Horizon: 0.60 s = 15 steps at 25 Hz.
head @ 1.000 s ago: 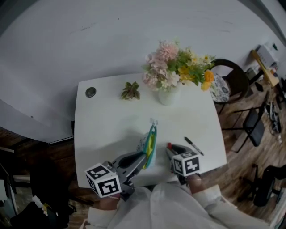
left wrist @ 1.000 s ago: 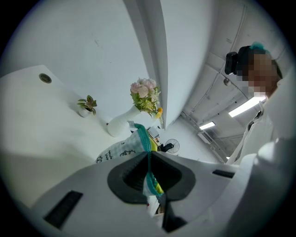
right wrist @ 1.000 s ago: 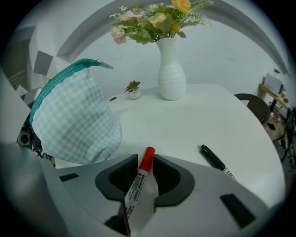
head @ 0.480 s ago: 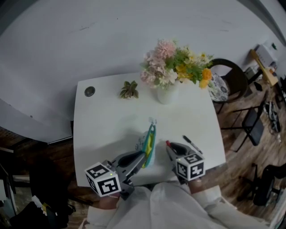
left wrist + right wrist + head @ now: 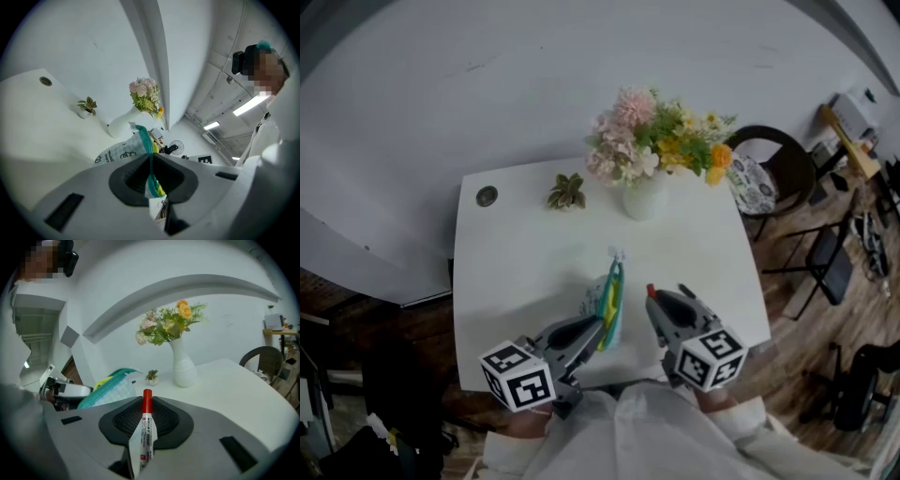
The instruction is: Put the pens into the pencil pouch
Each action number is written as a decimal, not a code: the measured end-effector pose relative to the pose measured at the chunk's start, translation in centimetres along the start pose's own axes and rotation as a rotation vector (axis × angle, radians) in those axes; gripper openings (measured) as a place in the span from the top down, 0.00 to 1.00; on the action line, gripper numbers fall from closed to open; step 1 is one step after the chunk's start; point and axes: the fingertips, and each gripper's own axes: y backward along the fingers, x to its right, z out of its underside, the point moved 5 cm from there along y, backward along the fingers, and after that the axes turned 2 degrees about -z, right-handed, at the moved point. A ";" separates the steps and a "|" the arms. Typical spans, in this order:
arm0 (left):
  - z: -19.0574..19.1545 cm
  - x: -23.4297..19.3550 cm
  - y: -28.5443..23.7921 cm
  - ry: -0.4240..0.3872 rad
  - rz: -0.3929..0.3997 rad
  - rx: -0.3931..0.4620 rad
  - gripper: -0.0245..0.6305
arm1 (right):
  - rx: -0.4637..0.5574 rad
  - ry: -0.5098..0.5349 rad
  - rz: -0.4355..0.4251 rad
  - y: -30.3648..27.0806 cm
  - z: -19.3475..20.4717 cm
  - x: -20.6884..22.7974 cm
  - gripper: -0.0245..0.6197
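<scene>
While the pen (image 5: pixel 146 420) sits pinched in your right gripper (image 5: pixel 654 306), raised off the table with its red cap pointing ahead, the trouble to expect is at the pouch (image 5: pixel 607 302). It stands on edge on the table (image 5: pixel 516 246) just to the left of the pen. Your left gripper (image 5: pixel 151 174) has its jaws nearly together on the teal zipper rim alone.

That is a thin bite of soft cloth. If the cap lands on the zipper rather than inside it, the push could drag the rim out of the left jaws or fold the pouch flat. From here the mouth looks narrow, and I cannot tell how far it gapes, so a slanted approach would likely snag.

The pen is gripped along a short stretch of its barrel, and a knock on the cap could make it swivel. Let go too early and it may roll toward the near table edge. The vase of flowers (image 5: pixel 642 199) stands well apart behind and looks safe.
</scene>
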 end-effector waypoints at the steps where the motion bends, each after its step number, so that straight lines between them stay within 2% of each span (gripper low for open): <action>1: 0.0 0.0 -0.1 -0.003 -0.002 0.001 0.92 | 0.029 0.001 -0.019 0.1 -0.7 -0.4 0.87; 11: 0.2 -0.1 -0.4 -0.012 -0.020 0.012 0.92 | 0.327 0.028 -0.163 1.1 -7.9 -4.7 0.87; 15: 0.1 0.0 -0.4 -0.012 -0.024 0.016 0.92 | 0.382 0.038 -0.254 0.3 -10.2 -6.2 0.87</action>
